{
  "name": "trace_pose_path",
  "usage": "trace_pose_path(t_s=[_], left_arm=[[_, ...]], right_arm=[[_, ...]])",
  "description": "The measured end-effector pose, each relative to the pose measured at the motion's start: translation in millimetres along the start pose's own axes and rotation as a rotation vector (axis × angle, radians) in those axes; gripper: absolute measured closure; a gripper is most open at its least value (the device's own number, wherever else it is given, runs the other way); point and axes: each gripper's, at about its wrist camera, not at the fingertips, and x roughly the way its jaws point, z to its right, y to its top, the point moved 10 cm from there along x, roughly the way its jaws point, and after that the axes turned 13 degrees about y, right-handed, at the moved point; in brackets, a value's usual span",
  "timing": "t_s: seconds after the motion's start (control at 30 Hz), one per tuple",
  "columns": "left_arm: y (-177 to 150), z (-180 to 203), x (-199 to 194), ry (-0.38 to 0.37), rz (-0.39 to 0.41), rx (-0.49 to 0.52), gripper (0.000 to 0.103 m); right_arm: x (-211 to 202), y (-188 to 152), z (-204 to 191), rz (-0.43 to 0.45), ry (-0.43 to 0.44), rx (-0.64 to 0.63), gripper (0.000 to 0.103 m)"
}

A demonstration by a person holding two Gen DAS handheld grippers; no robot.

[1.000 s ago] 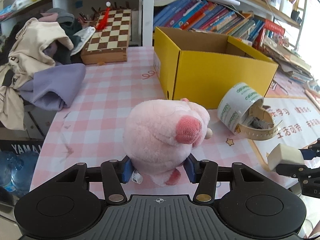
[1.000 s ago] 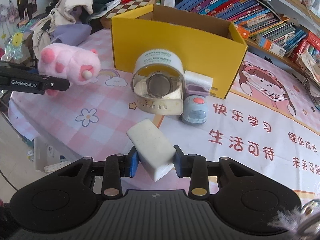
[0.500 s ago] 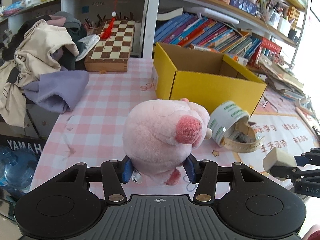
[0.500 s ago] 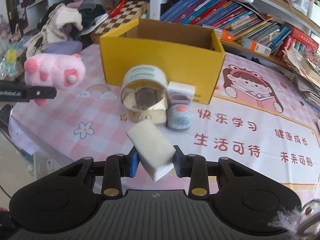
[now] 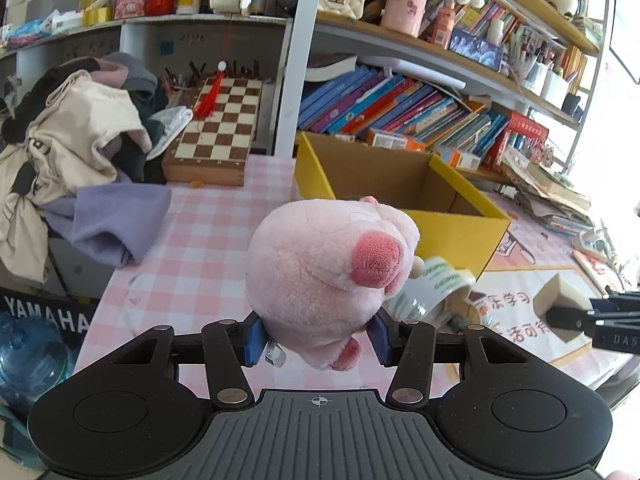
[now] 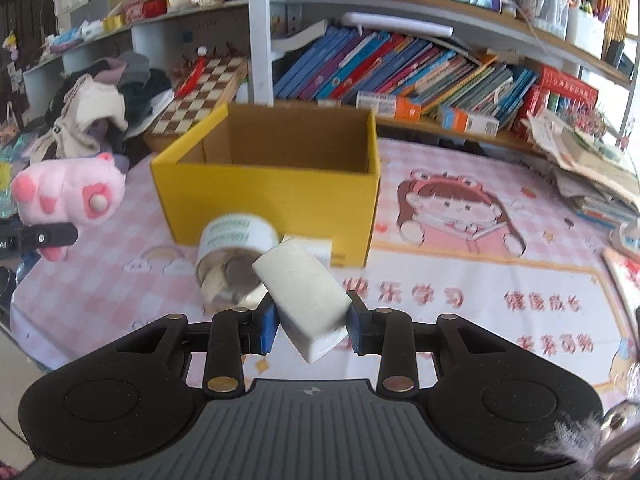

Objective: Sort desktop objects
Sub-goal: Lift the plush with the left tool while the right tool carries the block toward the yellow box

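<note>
In the left wrist view, the left gripper (image 5: 318, 338) is clamped on a pink plush toy (image 5: 326, 276), its blue pads pressed into the toy's sides, holding it off the checked tablecloth (image 5: 192, 248). Beyond the toy stands the open yellow box (image 5: 460, 236), with a roll of tape (image 5: 434, 292) just in front of it. Far right, the other gripper carries a white block (image 5: 558, 300).

In the right wrist view, the right gripper (image 6: 312, 326) is closed on the white block (image 6: 306, 296), held tilted between its pads above the table. The tape roll (image 6: 236, 260) lies near the box's (image 6: 272, 200) front wall. At the left edge the plush toy (image 6: 68, 194) hangs in the left gripper's grasp, beside the box
</note>
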Motion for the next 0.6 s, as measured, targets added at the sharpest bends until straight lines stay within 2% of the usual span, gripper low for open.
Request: trace_pose_path(t_s=[0.33, 0.6], left_arm=[[33, 13, 9, -0.019, 0.040, 0.006, 0.053], [61, 31, 33, -0.020, 0.058, 0.018, 0.053]], right_arm=[[6, 43, 18, 0.047, -0.003, -0.038, 0.071], [23, 78, 33, 0.073, 0.023, -0.067, 0.071]])
